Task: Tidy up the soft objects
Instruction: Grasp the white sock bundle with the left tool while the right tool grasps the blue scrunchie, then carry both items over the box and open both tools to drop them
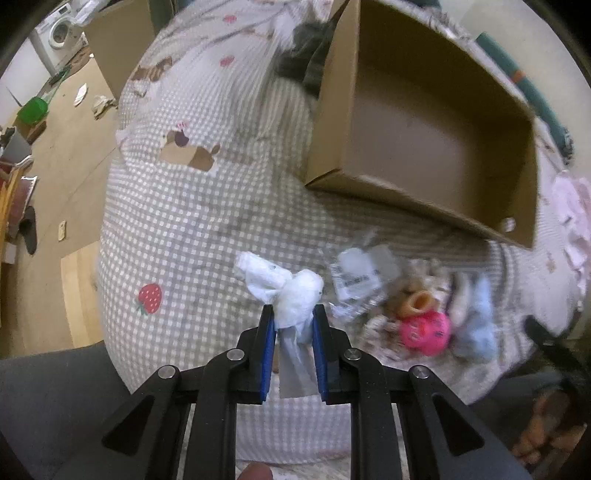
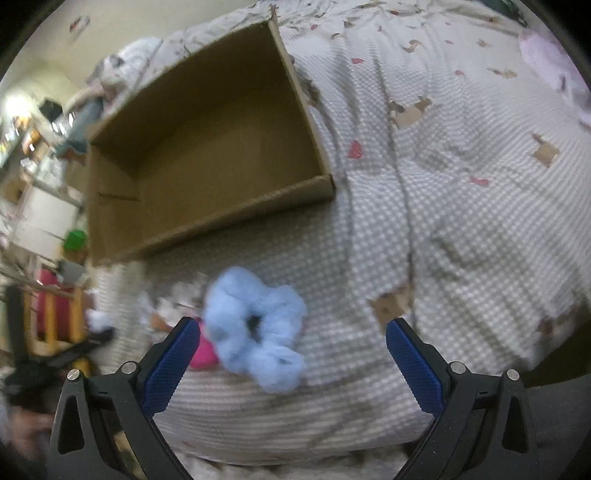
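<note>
You're working in a lived-in home bedroom.
You see a gingham strawberry-print bedspread and a washing machine beyond.

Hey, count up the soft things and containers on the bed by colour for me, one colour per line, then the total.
White: 1, the white cloth toy held in the left gripper
Light blue: 1, the blue scrunchie in front of the open right gripper
Pink: 1, the pink ball
Brown: 1, the cardboard box, nothing in it
The blurred packet pile is not counted.
Total: 4
</note>
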### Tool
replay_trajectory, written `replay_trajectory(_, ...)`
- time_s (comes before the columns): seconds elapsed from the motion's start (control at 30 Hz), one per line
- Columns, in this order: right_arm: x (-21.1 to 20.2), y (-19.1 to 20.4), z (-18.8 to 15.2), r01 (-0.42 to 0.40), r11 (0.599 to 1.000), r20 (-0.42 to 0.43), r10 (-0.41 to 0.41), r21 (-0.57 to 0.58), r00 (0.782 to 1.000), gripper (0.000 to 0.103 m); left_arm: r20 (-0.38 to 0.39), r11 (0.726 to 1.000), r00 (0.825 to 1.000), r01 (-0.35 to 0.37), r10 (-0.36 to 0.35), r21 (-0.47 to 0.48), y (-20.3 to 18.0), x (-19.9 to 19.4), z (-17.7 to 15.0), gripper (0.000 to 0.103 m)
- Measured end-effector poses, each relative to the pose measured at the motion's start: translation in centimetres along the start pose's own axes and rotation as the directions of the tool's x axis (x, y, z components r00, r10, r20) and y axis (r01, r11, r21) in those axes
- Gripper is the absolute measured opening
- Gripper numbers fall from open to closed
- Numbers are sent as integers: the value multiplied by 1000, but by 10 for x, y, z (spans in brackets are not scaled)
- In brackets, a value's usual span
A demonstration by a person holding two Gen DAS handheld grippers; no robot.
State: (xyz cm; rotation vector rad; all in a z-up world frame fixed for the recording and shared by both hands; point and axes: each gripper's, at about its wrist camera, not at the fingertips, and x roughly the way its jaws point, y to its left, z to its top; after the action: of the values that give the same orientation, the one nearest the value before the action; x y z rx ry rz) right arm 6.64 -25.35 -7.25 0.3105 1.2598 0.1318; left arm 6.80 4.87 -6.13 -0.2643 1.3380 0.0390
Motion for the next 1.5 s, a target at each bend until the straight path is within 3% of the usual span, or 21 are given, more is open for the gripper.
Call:
replay_trajectory(0.27, 28, 42, -13, 54, 976, -72, -70, -209, 995, 103, 65, 999, 998, 15, -17, 31, -9, -27, -29, 17)
replay_trajectory(0.4, 51, 71, -19, 176, 912, -36, -204, -371, 978, 101, 73, 999, 997, 8, -11, 46, -13, -25, -30, 17)
replay_trajectory(0.47, 62, 74, -15, 201, 899, -34, -232, -388, 972, 86, 86, 999, 996, 0, -4, 53, -13, -25, -29, 17)
replay_trajectory(0.53, 67, 73, -11, 168, 916, -52, -201, -364, 978, 74, 89, 999, 996, -1, -4, 50, -11, -25, -29, 17)
replay_trajectory(0.57, 67, 73, -9, 150, 922, -55, -181, -357, 982, 64, 86, 999, 996, 4, -7, 45, -10, -24, -28, 17)
replay_trajectory(0.6, 66, 73, -7, 129, 926, -60, -160, -354, 985, 41, 84, 999, 996, 11, -14, 40, -10, -23, -27, 17)
replay_trajectory(0.67, 62, 70, 2, 88, 939, -67, -117, -334, 991, 31, 84, 999, 996, 21, -25, 37, -10, -23, -26, 17)
replay_trajectory(0.7, 57, 67, 5, 61, 947, -59, -83, -315, 995, 16, 88, 999, 996, 22, -25, 37, -10, -24, -26, 17)
replay_trajectory(0.8, 37, 48, 17, -49, 976, -72, 34, -213, 997, 12, 100, 999, 995, 21, -24, 33, -9, -27, -25, 17)
replay_trajectory(0.93, 9, 36, 25, -152, 978, -55, 145, -145, 988, 12, 107, 1000, 994, 12, -15, 25, -8, -27, -23, 17)
replay_trajectory(1.2, -51, 19, 28, -363, 930, 30, 365, -47, 931, 12, 160, 999, 987, 30, -31, 13, -7, -46, -16, 17)
replay_trajectory(1.3, -67, 17, 37, -368, 927, 69, 372, -68, 926, 12, 182, 998, 982, 48, -55, 43, -16, -57, -4, 17)
replay_trajectory(1.37, -71, 16, 38, -347, 934, 104, 355, -87, 929, 12, 179, 992, 977, 108, -117, 63, -24, -62, 7, 17)
replay_trajectory(1.5, -80, 17, 56, -320, 939, 151, 336, -122, 930, 12, 199, 988, 975, 70, -96, 136, -46, -65, 29, 17)
